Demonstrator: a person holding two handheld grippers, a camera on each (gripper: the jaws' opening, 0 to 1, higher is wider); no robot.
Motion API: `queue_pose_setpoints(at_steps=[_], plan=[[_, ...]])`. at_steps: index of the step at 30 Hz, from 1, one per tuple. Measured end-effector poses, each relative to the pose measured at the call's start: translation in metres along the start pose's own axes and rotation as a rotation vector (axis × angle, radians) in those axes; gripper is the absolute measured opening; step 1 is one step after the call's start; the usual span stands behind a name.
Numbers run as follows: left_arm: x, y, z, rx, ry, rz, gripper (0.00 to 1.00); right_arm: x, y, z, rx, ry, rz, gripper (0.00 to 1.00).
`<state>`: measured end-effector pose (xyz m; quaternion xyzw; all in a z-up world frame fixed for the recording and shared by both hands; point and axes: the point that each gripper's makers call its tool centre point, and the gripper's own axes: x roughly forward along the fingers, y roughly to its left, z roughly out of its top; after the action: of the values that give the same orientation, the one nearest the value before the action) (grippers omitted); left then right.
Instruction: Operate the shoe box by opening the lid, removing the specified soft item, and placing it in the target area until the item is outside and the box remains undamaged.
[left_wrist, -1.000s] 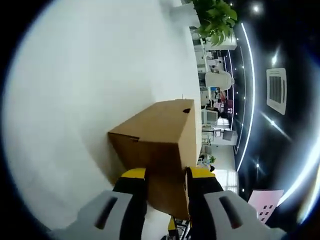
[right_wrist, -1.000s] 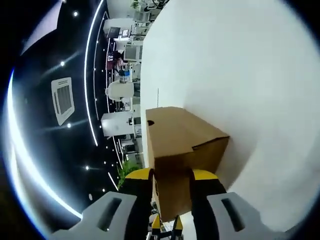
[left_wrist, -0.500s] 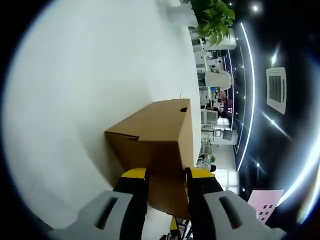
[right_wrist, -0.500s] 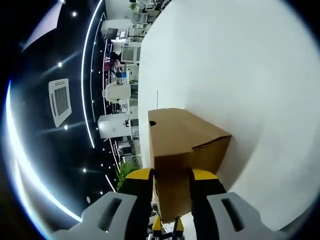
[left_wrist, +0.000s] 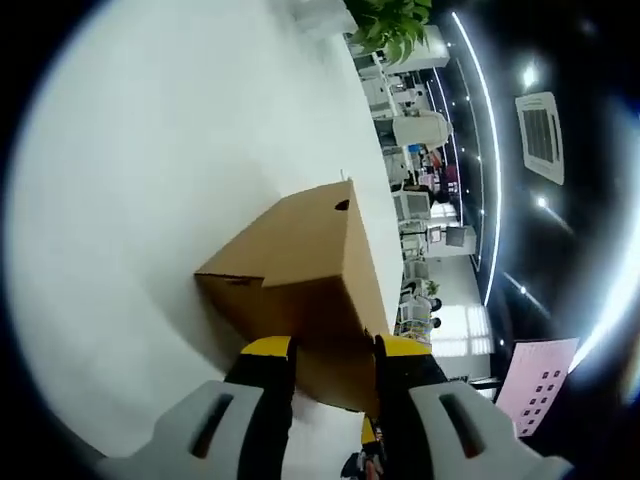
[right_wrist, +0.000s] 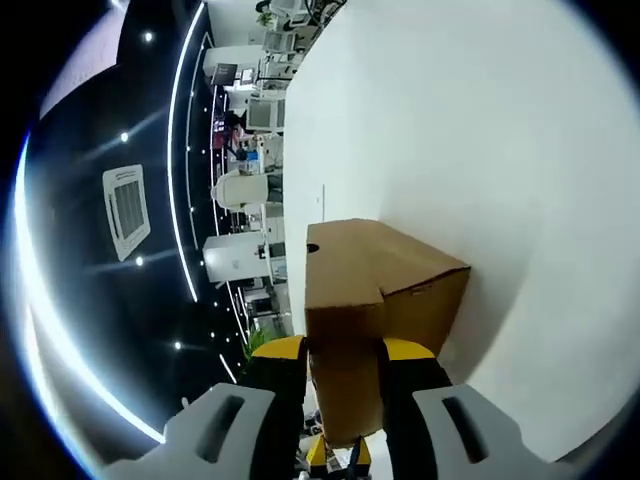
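A brown cardboard shoe box (left_wrist: 300, 270) with its lid down lies on the white table (left_wrist: 140, 200). In the left gripper view one end of it sits between my left gripper's (left_wrist: 332, 350) yellow-tipped jaws, which are shut on that end. The right gripper view shows the same box (right_wrist: 375, 280) from its other end, with my right gripper (right_wrist: 343, 352) shut on it there. A small dark hole (left_wrist: 343, 206) marks the box's side. Past the box's lower edge a yellow bit of the other gripper (right_wrist: 328, 455) peeks out. What is inside the box is hidden.
The white table (right_wrist: 500, 150) stretches wide around the box. Beyond its edge lie an office with desks and screens (left_wrist: 420, 210), a green plant (left_wrist: 390, 25) and a dark ceiling with light strips (right_wrist: 180, 150). A pink sheet (left_wrist: 540, 385) hangs at the lower right.
Both views have tilted a little, so the room behind has shifted. The box stays between both pairs of jaws, and the hold looks the same.
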<state>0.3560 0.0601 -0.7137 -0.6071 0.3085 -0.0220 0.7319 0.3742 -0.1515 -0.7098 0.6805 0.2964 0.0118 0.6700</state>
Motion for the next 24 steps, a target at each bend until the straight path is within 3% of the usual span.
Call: queue_pose_setpoints(at_steps=[2,5,7,14,17,24], plan=[[0.000,0.000,-0.001,0.015,0.006,0.004,0.31,0.000,0.001,0.000,-0.023,0.001,-0.008,0.25],[0.000,-0.003,-0.005,0.126,0.027,0.003,0.33,0.000,0.000,0.000,-0.062,0.001,-0.007,0.25],[0.000,-0.007,-0.007,0.155,0.037,-0.006,0.37,0.000,-0.001,-0.001,-0.122,0.016,-0.001,0.26],[-0.004,-0.021,-0.014,0.117,0.049,-0.025,0.46,0.002,0.000,-0.005,-0.314,0.056,0.010,0.28],[-0.003,-0.018,-0.010,0.100,0.049,-0.027,0.46,0.001,0.002,-0.007,-0.349,0.071,0.021,0.28],[-0.008,-0.034,-0.005,0.108,0.043,-0.095,0.49,-0.004,0.019,-0.016,-0.456,0.111,0.097,0.31]])
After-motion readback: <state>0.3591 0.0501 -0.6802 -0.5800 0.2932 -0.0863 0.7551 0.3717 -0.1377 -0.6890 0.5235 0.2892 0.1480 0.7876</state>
